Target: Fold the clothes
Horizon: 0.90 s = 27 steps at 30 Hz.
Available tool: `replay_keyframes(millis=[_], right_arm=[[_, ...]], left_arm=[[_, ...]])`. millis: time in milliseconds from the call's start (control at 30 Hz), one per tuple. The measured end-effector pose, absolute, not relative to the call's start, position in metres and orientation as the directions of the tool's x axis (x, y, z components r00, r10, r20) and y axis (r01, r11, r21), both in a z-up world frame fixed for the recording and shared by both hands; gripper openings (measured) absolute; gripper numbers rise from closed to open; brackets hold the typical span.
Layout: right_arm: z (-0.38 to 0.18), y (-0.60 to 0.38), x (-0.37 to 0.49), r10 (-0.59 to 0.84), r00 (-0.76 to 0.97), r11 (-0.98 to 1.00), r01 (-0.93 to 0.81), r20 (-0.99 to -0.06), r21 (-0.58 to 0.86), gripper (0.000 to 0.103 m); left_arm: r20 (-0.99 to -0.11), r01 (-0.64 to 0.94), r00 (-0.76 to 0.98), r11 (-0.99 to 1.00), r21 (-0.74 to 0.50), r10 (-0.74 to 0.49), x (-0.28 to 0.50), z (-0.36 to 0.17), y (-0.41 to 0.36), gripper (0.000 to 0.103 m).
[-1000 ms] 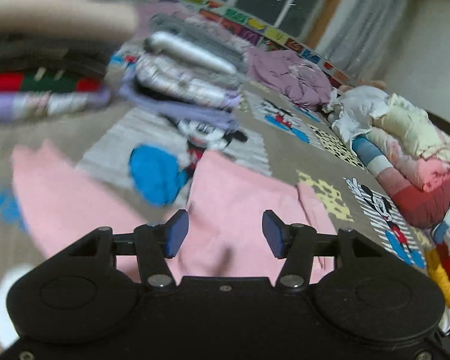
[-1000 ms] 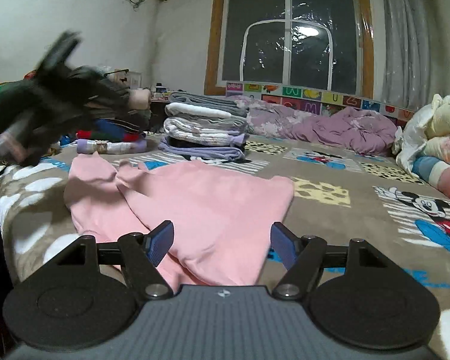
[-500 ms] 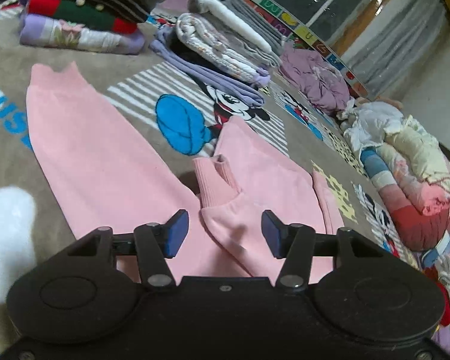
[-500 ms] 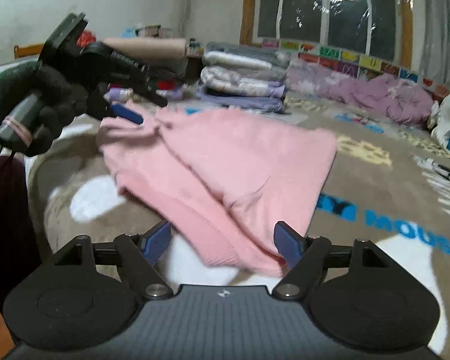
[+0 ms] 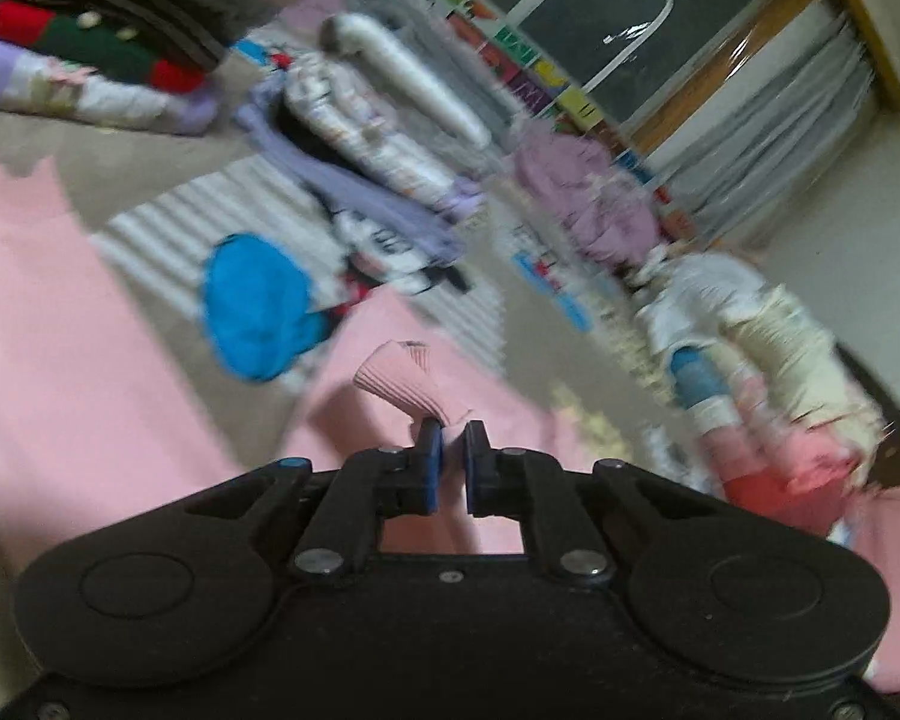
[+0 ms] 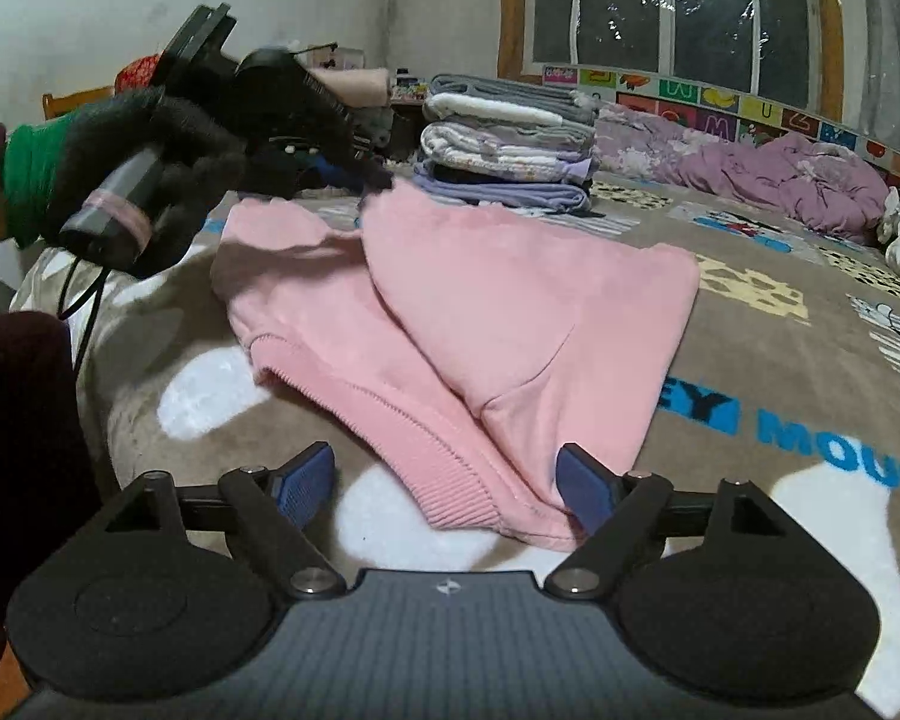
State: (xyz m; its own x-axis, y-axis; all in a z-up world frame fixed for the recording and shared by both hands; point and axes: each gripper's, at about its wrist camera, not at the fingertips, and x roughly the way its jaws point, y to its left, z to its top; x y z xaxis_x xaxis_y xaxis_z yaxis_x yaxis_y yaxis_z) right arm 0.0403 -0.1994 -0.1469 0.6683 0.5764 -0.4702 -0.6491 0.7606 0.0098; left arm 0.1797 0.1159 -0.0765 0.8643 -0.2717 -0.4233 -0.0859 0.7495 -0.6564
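A pink sweatshirt lies spread on the bed blanket, its ribbed hem nearest the right wrist camera. My left gripper is shut on a ribbed pink cuff, which sticks up past its fingertips. The right wrist view shows that left gripper at the garment's far left corner, held by a black-gloved hand. My right gripper sits low at the hem, its jaws opening. The hem's corner lies between its blue pads, which do not press on it.
Two stacks of folded clothes stand behind the sweatshirt. A crumpled purple heap lies near the window. A pile of unfolded clothes fills the right side. The cartoon-mouse blanket covers the bed.
The left gripper has closed on the pink cuff and raised it. The right gripper has drawn close to the hem and its jaws stand a little wider.
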Motion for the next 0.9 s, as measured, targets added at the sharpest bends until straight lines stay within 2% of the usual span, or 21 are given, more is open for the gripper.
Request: replay_keyframes(millis=[133, 367, 633, 900], right_arm=[[-0.144, -0.209, 0.041, 0.588, 0.672, 0.766, -0.641, -0.449, 0.044, 0.079], [-0.144, -0.218, 0.044, 0.614, 0.657, 0.757, -0.648, -0.438, 0.09, 0.078], [-0.145, -0.233, 0.05, 0.655, 0.63, 0.738, -0.65, -0.417, 0.178, 0.078], [-0.143, -0.236, 0.055, 0.686, 0.608, 0.717, -0.657, -0.4, 0.233, 0.079]], left_arm=[[-0.383, -0.042, 0.866, 0.716, -0.697, -0.322, 0.201, -0.058, 0.098, 0.005], [-0.407, -0.051, 0.847, 0.71, -0.702, -0.342, 0.245, -0.051, 0.057, 0.005], [-0.463, -0.027, 0.823, 0.791, -0.612, -0.33, 0.281, -0.061, 0.012, 0.005], [-0.531, 0.047, 0.786, 0.887, -0.458, -0.316, 0.312, -0.078, -0.033, 0.005]])
